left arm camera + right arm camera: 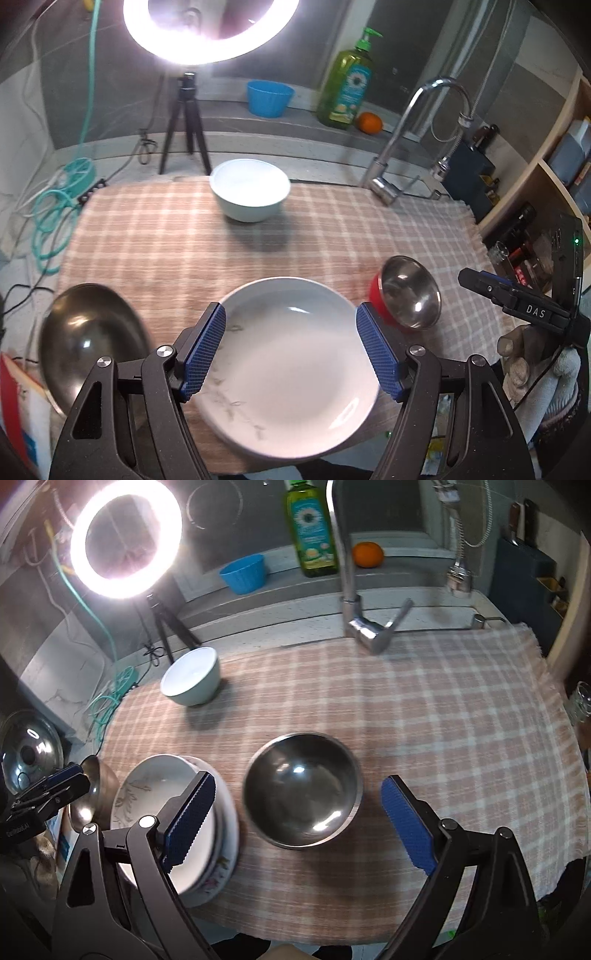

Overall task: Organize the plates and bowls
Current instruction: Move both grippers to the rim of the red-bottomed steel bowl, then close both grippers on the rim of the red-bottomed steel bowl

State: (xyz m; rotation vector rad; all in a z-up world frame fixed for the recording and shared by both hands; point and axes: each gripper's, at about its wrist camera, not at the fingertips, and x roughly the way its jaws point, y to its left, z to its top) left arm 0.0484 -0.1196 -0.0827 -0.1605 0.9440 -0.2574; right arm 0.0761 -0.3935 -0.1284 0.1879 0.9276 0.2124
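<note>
- White plate (pixel 291 365) lies on the checked cloth (pixel 166 240) at the counter's near edge, between the spread blue pads of the left tool (pixel 291 347), which grips nothing.
- Steel bowl (pixel 303 790) sits just ahead of the right tool (pixel 299 821), also released, its pads apart.
- Pale bowl (pixel 250 189) stands well beyond, near the tripod (pixel 186 125).

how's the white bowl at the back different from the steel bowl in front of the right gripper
The white bowl is pale and matte, while the steel bowl is dark, shiny metal with a red outside seen from the left wrist view. The white bowl sits far back near the ring light tripod; the steel bowl lies close, just ahead of the open right gripper. Both sit upright and empty on the checked cloth.
</note>
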